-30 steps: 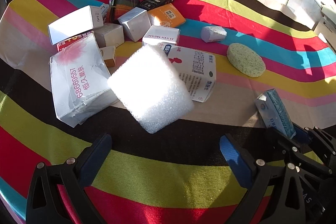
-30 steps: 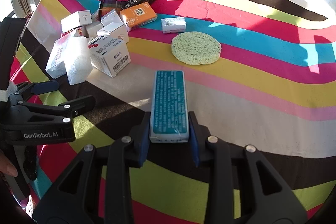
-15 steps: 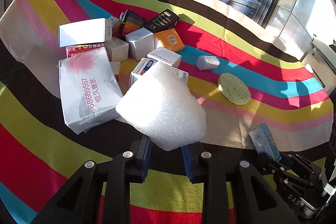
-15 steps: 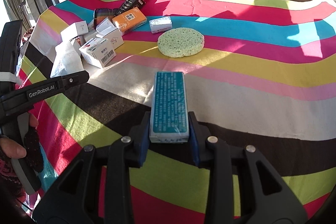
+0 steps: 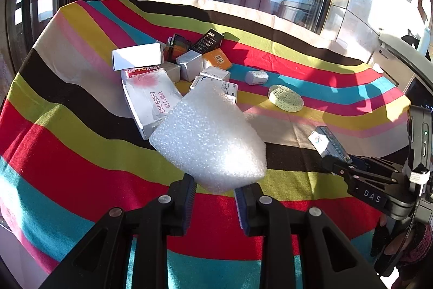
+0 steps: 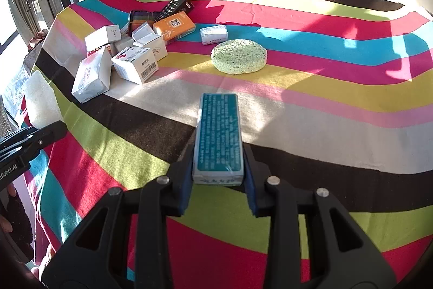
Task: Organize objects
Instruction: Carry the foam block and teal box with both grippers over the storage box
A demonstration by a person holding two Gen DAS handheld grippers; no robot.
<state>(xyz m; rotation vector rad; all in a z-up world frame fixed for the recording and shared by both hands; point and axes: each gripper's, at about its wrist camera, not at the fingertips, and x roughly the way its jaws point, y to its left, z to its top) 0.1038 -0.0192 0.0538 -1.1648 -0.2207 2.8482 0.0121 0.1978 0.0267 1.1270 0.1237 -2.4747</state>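
My left gripper (image 5: 215, 195) is shut on a white foam block (image 5: 211, 137) and holds it lifted above the striped tablecloth (image 5: 81, 153). The block also shows at the left edge of the right wrist view (image 6: 40, 102). My right gripper (image 6: 217, 180) is shut on a teal and white box (image 6: 219, 137), held above the cloth; the same box shows in the left wrist view (image 5: 328, 144). A pile of small boxes (image 6: 130, 50) lies at the far left of the table, with a white tissue pack (image 5: 148, 102) at its front.
A round green sponge (image 6: 239, 58) and a small white packet (image 6: 213, 33) lie near the table's middle. An orange box (image 6: 174, 26) and a black box (image 6: 176, 6) sit at the back of the pile. Windows stand beyond the far edge.
My left gripper closed on the foam block and lifted it up and back from the pile. My right gripper drew back a little with the teal box still in it.
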